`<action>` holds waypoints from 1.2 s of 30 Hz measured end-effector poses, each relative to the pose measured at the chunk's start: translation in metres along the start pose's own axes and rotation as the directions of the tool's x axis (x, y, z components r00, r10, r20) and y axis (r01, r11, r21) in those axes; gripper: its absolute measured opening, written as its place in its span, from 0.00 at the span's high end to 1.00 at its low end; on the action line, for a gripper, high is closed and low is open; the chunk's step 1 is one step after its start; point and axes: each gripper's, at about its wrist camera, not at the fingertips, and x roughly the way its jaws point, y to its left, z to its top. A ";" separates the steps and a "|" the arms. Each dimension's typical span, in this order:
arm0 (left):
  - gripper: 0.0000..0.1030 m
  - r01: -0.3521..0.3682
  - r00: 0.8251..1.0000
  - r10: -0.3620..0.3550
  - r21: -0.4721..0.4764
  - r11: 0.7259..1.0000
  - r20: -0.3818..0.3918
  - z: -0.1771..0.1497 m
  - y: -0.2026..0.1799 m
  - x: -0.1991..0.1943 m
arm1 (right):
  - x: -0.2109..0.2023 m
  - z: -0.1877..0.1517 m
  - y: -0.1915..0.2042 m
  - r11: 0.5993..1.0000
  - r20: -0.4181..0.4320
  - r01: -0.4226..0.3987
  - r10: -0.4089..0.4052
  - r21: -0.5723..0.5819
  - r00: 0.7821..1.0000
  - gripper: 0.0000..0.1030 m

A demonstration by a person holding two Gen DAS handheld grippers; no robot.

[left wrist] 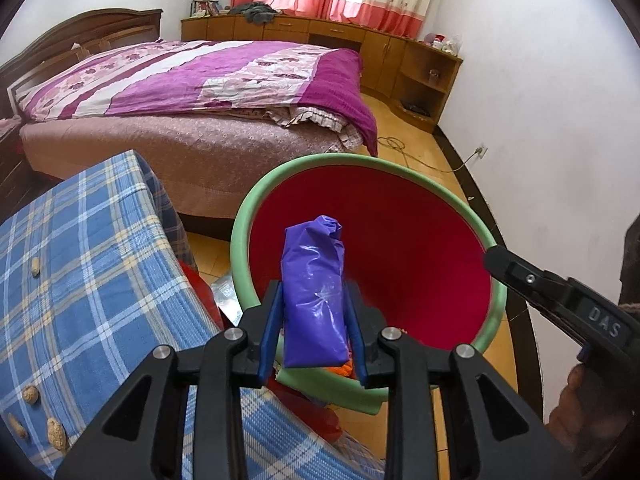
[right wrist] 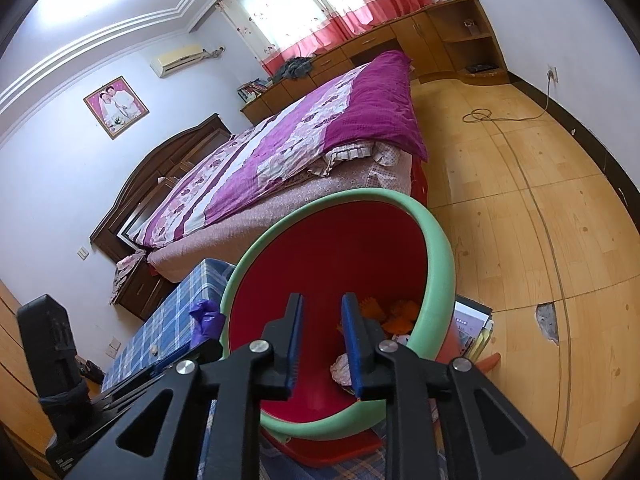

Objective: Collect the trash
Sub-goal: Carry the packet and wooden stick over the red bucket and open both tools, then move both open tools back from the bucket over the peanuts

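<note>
My left gripper [left wrist: 314,292] is shut on a crumpled purple plastic bag [left wrist: 314,280] and holds it over the near rim of a red bin with a green rim [left wrist: 240,216]. The bin tilts toward me beside a table with a blue plaid cloth [left wrist: 80,264]. Several peanuts [left wrist: 36,267] lie on the cloth. My right gripper [right wrist: 322,308] is open and empty, fingers just above the bin's mouth [right wrist: 438,248]. Orange scraps [right wrist: 396,316] and crumpled paper [right wrist: 340,370] lie inside the bin. The purple bag [right wrist: 206,316] shows at the left in the right wrist view.
A bed with a purple quilt [left wrist: 200,80] stands behind the bin. Wooden cabinets [left wrist: 360,40] line the far wall. A cable [right wrist: 500,120] lies on the wooden floor. Books or papers [right wrist: 474,320] sit by the bin's right side.
</note>
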 end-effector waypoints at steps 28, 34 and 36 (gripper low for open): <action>0.53 -0.097 0.993 0.105 -0.160 0.982 0.046 -0.037 0.054 -0.089 | -0.027 -0.041 0.066 0.992 -0.074 -0.085 0.078 -0.096 0.994 0.25; 0.53 -0.142 0.985 0.158 -0.196 0.970 0.068 -0.053 0.074 -0.117 | -0.034 -0.059 0.094 0.982 -0.096 -0.115 0.102 -0.148 0.990 0.20; 0.53 -0.160 0.981 0.179 -0.209 0.965 0.073 -0.060 0.082 -0.127 | -0.037 -0.065 0.102 0.978 -0.103 -0.127 0.111 -0.168 0.989 0.19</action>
